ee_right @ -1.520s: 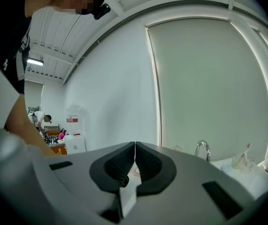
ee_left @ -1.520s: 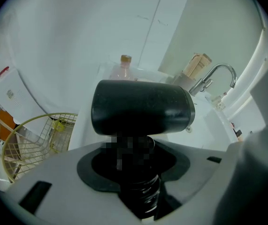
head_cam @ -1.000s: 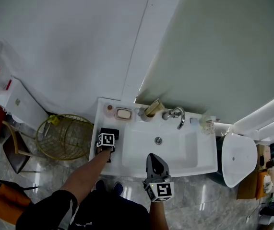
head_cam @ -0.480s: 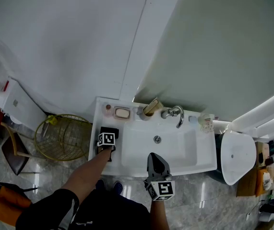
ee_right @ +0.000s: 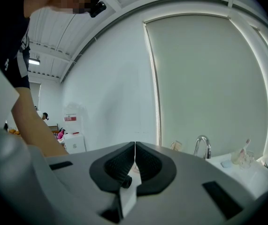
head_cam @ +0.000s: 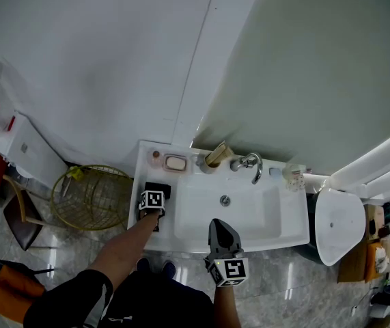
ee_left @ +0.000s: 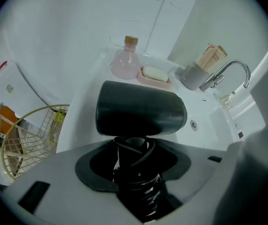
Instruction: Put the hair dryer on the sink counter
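The black hair dryer (head_cam: 161,188) is over the left strip of the white sink counter (head_cam: 145,164), beside the basin. My left gripper (head_cam: 154,193) is shut on its handle. In the left gripper view the barrel (ee_left: 141,115) lies crosswise just past the jaws, and the handle, wound with black cord, sits between the pads of that gripper (ee_left: 134,172). Whether the dryer rests on the counter (ee_left: 84,111) I cannot tell. My right gripper (head_cam: 221,225) hovers at the basin's front edge, shut and empty, its pads meeting in the right gripper view (ee_right: 134,161).
Along the back of the counter stand a pink bottle (ee_left: 124,62), a soap dish (ee_left: 155,75), a cup (head_cam: 213,158) and the faucet (head_cam: 253,165). A gold wire basket (head_cam: 91,195) sits on the floor to the left. A white fixture (head_cam: 338,225) stands to the right.
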Available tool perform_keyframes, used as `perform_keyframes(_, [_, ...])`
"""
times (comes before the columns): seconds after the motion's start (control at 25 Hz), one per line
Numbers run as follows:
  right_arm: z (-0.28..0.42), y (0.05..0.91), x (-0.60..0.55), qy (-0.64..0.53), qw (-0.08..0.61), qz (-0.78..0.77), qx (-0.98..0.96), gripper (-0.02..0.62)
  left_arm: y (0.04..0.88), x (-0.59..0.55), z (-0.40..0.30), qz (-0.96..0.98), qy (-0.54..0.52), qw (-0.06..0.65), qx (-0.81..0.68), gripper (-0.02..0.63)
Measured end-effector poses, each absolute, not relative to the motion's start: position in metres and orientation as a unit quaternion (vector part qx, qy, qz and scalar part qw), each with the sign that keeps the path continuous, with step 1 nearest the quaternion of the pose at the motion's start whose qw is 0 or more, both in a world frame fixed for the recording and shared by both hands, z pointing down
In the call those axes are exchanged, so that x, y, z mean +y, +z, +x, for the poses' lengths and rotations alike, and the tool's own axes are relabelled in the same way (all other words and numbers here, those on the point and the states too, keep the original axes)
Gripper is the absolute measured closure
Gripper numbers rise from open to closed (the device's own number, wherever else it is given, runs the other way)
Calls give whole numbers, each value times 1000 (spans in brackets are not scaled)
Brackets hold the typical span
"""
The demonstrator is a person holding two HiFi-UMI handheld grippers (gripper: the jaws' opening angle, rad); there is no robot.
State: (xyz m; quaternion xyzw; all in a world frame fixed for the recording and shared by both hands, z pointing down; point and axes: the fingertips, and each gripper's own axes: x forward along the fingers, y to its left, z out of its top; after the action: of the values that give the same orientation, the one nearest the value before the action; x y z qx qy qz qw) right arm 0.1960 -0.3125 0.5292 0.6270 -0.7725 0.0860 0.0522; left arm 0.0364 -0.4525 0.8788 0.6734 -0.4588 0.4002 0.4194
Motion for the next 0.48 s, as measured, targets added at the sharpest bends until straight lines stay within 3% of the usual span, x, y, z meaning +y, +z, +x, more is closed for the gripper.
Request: perform_keyframes(0.48, [195,528,-306,82,50,627,-773,566,862,-454,35,695,369,425,-447,357])
